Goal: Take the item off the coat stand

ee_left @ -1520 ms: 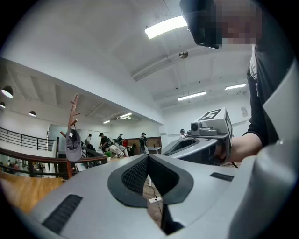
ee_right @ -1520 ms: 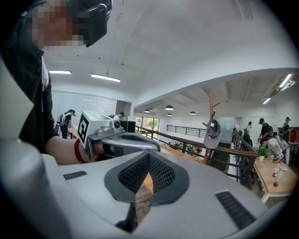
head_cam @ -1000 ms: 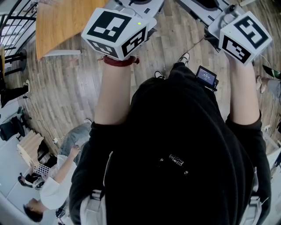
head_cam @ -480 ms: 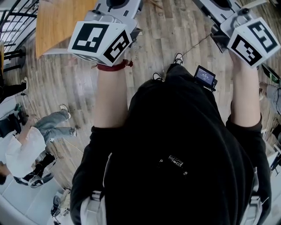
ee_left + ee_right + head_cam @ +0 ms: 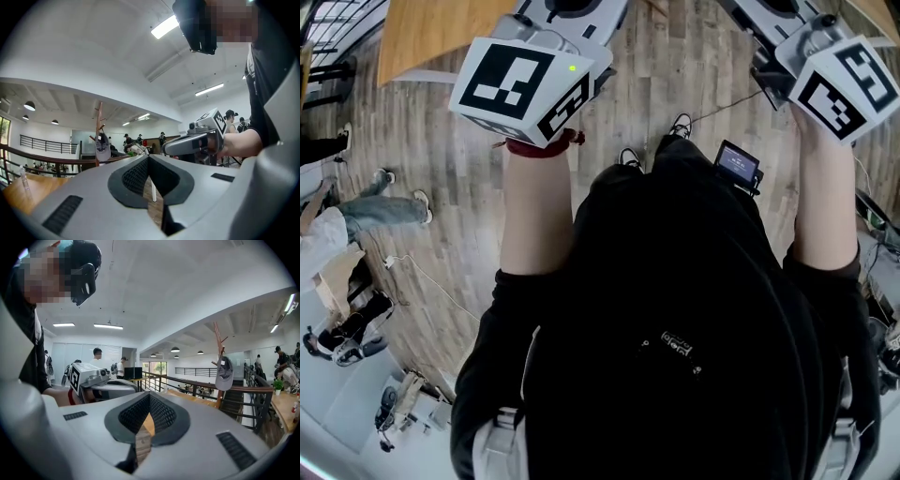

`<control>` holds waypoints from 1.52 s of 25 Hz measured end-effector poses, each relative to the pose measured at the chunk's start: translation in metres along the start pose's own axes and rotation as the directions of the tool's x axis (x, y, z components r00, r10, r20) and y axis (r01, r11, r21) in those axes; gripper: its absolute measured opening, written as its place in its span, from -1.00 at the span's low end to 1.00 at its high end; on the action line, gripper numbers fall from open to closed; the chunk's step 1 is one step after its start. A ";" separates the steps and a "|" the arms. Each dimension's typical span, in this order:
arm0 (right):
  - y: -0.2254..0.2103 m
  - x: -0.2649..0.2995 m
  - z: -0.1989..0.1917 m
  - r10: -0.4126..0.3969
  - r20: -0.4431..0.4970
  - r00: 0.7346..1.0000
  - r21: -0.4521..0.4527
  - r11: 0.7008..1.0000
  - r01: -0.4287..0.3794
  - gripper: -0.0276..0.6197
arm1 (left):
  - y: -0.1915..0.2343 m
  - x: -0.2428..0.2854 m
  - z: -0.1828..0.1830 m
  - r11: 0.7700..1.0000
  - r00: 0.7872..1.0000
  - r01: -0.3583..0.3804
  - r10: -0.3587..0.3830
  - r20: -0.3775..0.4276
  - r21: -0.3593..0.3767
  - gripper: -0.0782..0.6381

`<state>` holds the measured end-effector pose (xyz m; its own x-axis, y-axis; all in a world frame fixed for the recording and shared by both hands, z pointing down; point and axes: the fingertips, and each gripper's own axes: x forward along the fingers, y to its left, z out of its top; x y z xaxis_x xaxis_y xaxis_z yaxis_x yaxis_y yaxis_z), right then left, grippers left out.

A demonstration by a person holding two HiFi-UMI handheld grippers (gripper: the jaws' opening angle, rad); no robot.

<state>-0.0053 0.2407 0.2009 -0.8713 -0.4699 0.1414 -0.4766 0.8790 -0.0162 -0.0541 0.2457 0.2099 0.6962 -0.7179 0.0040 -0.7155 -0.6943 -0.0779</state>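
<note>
A grey cap (image 5: pixel 102 146) hangs on a brown wooden coat stand (image 5: pixel 99 125) far ahead, left of centre in the left gripper view. In the right gripper view the same cap (image 5: pixel 224 373) hangs on the stand (image 5: pixel 218 352) at the right, beyond a railing. My left gripper (image 5: pixel 149 159) is shut with nothing between its pads. My right gripper (image 5: pixel 149 398) is shut and empty too. Both are held level, side by side, well short of the stand. In the head view only their marker cubes show, the left cube (image 5: pixel 530 86) and the right cube (image 5: pixel 848 86); the fingertips are cut off at the top.
A light wooden table (image 5: pixel 431 37) stands ahead on the left over plank flooring (image 5: pixel 450 216). A dark metal railing (image 5: pixel 201 383) runs between me and the stand. Several people (image 5: pixel 129 140) stand in the background, and others (image 5: pixel 356 216) are on a lower level to my left.
Both marker cubes have drifted slightly apart in the head view, the left one leftward, the right one rightward. The people on the lower level at left have moved on.
</note>
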 end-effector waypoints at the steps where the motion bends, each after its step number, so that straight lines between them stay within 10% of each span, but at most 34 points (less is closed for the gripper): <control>1: -0.005 0.003 0.002 0.006 -0.002 1.000 0.001 1.000 -0.006 -0.87 | 0.005 0.002 0.001 1.000 1.000 -0.012 0.012 -0.001 -0.006 -0.77; 38: -0.264 -0.098 0.002 -0.066 0.034 0.997 0.079 0.995 0.064 -0.87 | -0.002 0.300 0.007 0.998 0.999 0.033 -0.035 -0.037 -0.062 -0.77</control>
<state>0.2055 0.0550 0.1898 -0.8412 -0.5297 0.1085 -0.5388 0.8382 -0.0849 0.1570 0.0318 0.2042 0.7182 -0.6945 0.0434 -0.6945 -0.7193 -0.0162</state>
